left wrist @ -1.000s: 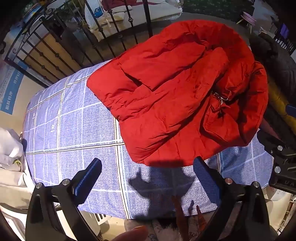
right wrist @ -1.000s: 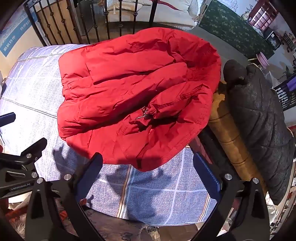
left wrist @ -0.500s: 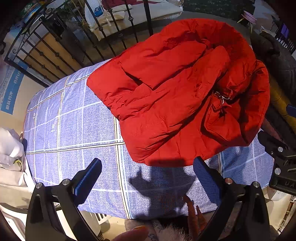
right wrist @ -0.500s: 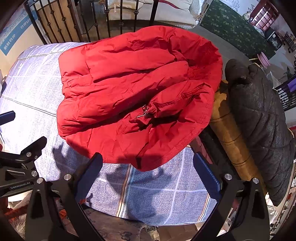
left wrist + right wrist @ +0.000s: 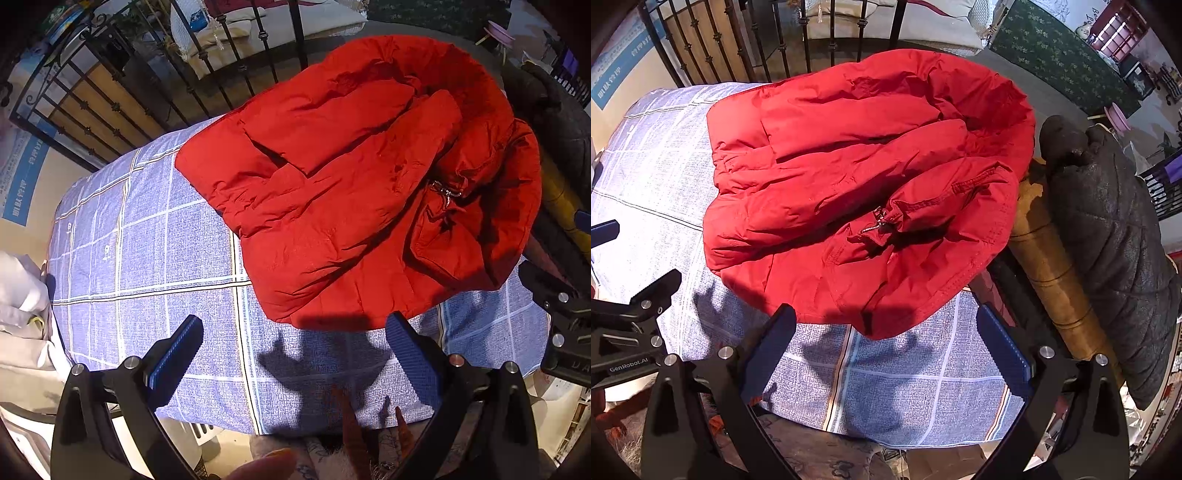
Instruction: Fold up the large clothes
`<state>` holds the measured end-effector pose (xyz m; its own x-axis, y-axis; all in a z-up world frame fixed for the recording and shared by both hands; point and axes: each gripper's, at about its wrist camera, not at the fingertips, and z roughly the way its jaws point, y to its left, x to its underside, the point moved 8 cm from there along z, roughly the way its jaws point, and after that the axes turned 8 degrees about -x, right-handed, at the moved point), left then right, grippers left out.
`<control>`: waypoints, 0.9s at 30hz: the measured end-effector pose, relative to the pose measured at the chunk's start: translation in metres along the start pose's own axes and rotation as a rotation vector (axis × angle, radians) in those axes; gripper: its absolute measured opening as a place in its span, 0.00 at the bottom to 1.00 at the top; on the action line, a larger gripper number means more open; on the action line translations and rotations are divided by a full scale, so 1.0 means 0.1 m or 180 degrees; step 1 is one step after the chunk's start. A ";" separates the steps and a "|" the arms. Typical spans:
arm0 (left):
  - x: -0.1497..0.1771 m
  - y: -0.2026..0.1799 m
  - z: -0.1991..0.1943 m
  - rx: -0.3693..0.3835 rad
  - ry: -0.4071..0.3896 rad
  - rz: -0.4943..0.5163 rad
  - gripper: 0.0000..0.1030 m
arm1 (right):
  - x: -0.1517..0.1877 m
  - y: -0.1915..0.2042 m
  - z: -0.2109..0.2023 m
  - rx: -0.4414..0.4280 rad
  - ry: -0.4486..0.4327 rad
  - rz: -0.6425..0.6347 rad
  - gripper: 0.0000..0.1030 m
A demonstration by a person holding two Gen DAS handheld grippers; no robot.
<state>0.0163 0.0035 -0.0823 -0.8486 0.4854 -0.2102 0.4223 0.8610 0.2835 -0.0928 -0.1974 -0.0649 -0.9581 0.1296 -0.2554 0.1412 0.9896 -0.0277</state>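
Hard to say what's actually under the blue checked cloth (image 5: pixel 147 258), could be a bench or a bed, the cloth covers it all and its near edge drops out of sight behind the tools. The red jacket (image 5: pixel 369 192) is bunched up, so the far side of its hood and whatever's folded underneath are hidden, and in the right wrist view its right edge hangs over a brown roll (image 5: pixel 1052 269) that I can't identify. A dark quilted garment (image 5: pixel 1115 236) on the far right of that frame is cut off by the lens edge. There's a small metal zipper pull (image 5: pixel 447 194) near the jacket's middle right. The left tool (image 5: pixel 295 354) sits at the bottom of its frame, fingers spread wide and holding nothing, with the jacket's near hem just above and between the fingertips, not touching. The right tool (image 5: pixel 886 343) is also released and empty, the lowest red flap hanging right between its fingertips at bottom centre. Black iron railing (image 5: pixel 738 44) runs across the upper left.
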 end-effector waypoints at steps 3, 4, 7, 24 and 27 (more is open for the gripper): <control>0.02 0.01 0.00 0.0001 -0.0001 -0.0002 0.94 | -0.01 0.00 -0.01 -0.0007 -0.0004 0.0004 0.94; 0.00 0.00 0.00 -0.0003 0.0003 0.0000 0.94 | -0.01 0.00 -0.01 -0.0006 -0.0006 0.0000 0.94; 0.02 0.00 0.00 -0.0005 0.0001 0.0002 0.94 | 0.00 0.00 0.00 -0.0008 0.0004 0.0005 0.94; 0.01 -0.01 0.04 0.0040 0.0112 -0.0050 0.94 | 0.01 0.00 -0.01 -0.0009 -0.0020 0.0007 0.94; 0.00 0.00 0.04 0.0028 0.0105 -0.0062 0.94 | 0.02 0.00 -0.02 -0.0007 -0.0022 0.0013 0.94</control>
<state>0.0170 0.0039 -0.0861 -0.8667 0.4634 -0.1847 0.4082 0.8716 0.2713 -0.0946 -0.1967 -0.0635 -0.9558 0.1331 -0.2621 0.1445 0.9892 -0.0245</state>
